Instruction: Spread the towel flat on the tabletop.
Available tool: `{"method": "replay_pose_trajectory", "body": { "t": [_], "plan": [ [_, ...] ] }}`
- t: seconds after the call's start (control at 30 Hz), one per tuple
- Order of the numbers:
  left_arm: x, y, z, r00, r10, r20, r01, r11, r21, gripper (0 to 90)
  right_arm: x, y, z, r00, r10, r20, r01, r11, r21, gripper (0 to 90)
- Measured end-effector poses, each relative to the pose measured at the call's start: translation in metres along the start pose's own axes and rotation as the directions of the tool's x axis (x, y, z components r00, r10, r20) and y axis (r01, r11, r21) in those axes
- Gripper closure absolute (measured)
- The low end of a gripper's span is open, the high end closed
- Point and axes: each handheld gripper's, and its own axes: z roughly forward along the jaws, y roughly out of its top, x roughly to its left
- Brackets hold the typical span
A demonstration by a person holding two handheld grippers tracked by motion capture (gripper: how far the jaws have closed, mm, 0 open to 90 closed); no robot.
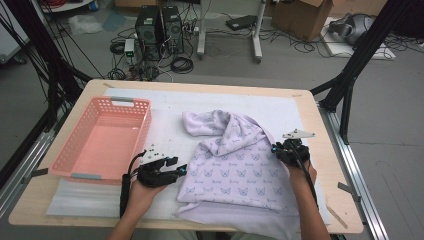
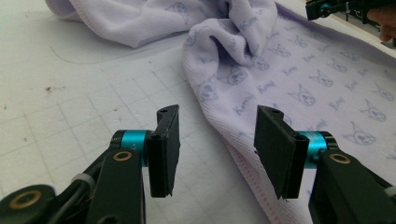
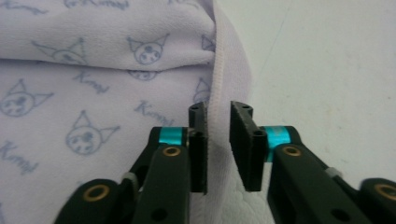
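A lilac towel (image 1: 230,160) printed with small cat faces lies crumpled on the white mat, its far end bunched up. My left gripper (image 1: 184,169) rests on the mat just left of the towel's left edge. In the left gripper view its jaws (image 2: 219,114) stand well apart, with nothing gripped and the towel's hem (image 2: 243,154) running under the right jaw. My right gripper (image 1: 275,148) is at the towel's right edge. In the right gripper view (image 3: 218,108) the jaws stand narrowly apart around the towel's hem (image 3: 229,70), which runs up between them.
A pink plastic basket (image 1: 148,120) stands empty at the left of the table, close to my left hand. The white grid mat (image 1: 165,135) covers most of the wooden table (image 1: 322,150). The right gripper (image 2: 327,7) appears far off in the left gripper view.
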Motion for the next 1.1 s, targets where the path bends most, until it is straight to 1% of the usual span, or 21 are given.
{"method": "replay_pose_trajectory", "body": {
  "t": [0.1,0.13,0.27,0.3,0.37,0.4,0.43,0.5,0.53,0.6,0.63,0.67,0.7,0.73,0.77,0.83,0.87,0.93,1.0,1.03,1.1],
  "plan": [
    [0.003,0.003,0.004,1.0000,0.006,0.004,-0.006,0.9999,0.009,50.5,-0.005,-0.003,0.006,0.9996,0.015,-0.026,-0.014,0.999,0.050,88.0],
    [0.004,0.004,0.006,1.0000,0.005,0.003,-0.005,1.0000,0.005,50.5,-0.007,-0.004,0.006,0.9991,0.016,-0.038,-0.015,0.999,0.045,89.1],
    [0.008,0.008,0.014,0.9997,0.022,0.008,-0.022,0.9997,0.009,50.7,-0.015,-0.007,-0.002,0.9999,-0.005,-0.010,0.006,0.998,0.062,89.6],
    [0.009,0.010,0.016,0.9997,0.024,0.009,-0.024,0.9997,0.010,50.7,-0.018,-0.008,-0.005,0.9999,-0.010,0.004,0.010,0.998,0.061,89.6],
    [0.011,0.013,0.021,0.9995,0.030,0.010,-0.030,0.9995,0.007,50.9,-0.022,-0.008,-0.010,0.9999,0.002,0.011,-0.003,1.000,0.027,88.3],
    [0.012,0.014,0.023,0.9996,0.028,0.011,-0.028,0.9996,-0.012,50.9,-0.023,-0.007,-0.011,0.9999,0.015,-0.006,-0.015,1.000,0.006,77.6],
    [0.013,0.014,0.025,0.9997,0.026,0.005,-0.026,0.9994,-0.024,51.7,-0.023,-0.004,-0.009,0.9996,0.018,-0.022,-0.018,1.000,-0.013,70.7],
    [0.016,0.013,0.028,0.9997,0.025,0.003,-0.025,0.9996,-0.010,52.0,-0.020,0.002,-0.002,0.9986,-0.001,-0.053,0.000,1.000,-0.020,64.2],
    [0.017,0.013,0.030,0.9997,0.026,0.005,-0.026,0.9996,-0.005,51.7,-0.018,0.006,0.003,0.9981,-0.014,-0.060,0.013,1.000,-0.018,62.6],
    [0.019,0.012,0.031,0.9999,0.014,0.004,-0.014,0.9999,-0.006,51.1,-0.014,0.014,0.015,0.9972,-0.023,-0.071,0.022,1.000,-0.011,62.1],
    [0.019,0.012,0.031,0.9999,0.013,0.001,-0.013,0.9999,-0.008,50.9,-0.012,0.016,0.020,0.9973,-0.029,-0.068,0.028,1.000,-0.007,64.4],
    [0.020,0.012,0.031,1.0000,0.006,0.001,-0.006,0.9999,-0.010,50.7,-0.011,0.018,0.025,0.9972,-0.029,-0.069,0.029,1.000,0.004,70.4],
    [0.020,0.012,0.030,1.0000,0.007,-0.001,-0.007,1.0000,-0.005,50.5,-0.011,0.019,0.030,0.9972,-0.044,-0.061,0.046,0.999,0.030,78.3],
    [0.020,0.012,0.030,1.0000,0.003,0.000,-0.003,1.0000,-0.007,50.3,-0.012,0.019,0.032,0.9973,-0.060,-0.043,0.062,0.997,0.049,83.9],
    [0.020,0.013,0.029,1.0000,0.004,0.000,-0.004,1.0000,-0.007,50.2,-0.014,0.019,0.032,0.9982,-0.046,-0.037,0.048,0.998,0.044,85.3],
    [0.019,0.013,0.029,1.0000,0.002,0.000,-0.002,1.0000,-0.008,49.7,-0.022,0.016,0.026,0.9997,-0.023,0.013,0.023,0.999,0.050,86.2],
    [0.019,0.013,0.029,1.0000,0.002,-0.003,-0.002,1.0000,-0.008,49.5,-0.027,0.014,0.021,0.9996,-0.009,0.026,0.008,0.999,0.040,86.4],
    [0.019,0.013,0.031,1.0000,0.002,-0.006,-0.002,1.0000,-0.004,49.2,-0.038,0.007,0.010,0.9994,0.028,0.018,-0.029,0.999,0.024,86.5],
    [0.020,0.013,0.033,1.0000,-0.001,-0.008,0.001,1.0000,0.010,49.1,-0.044,0.001,0.000,0.9989,0.031,0.035,-0.032,0.999,0.031,86.6],
    [0.020,0.015,0.034,1.0000,-0.003,-0.007,0.003,0.9999,0.012,48.9,-0.047,-0.002,-0.005,0.9989,0.023,0.042,-0.025,0.999,0.034,86.6],
    [0.019,0.020,0.037,1.0000,-0.003,-0.003,0.003,1.0000,0.001,49.0,-0.052,-0.008,-0.012,0.9984,0.033,0.046,-0.036,0.997,0.064,86.6]
  ]
}}
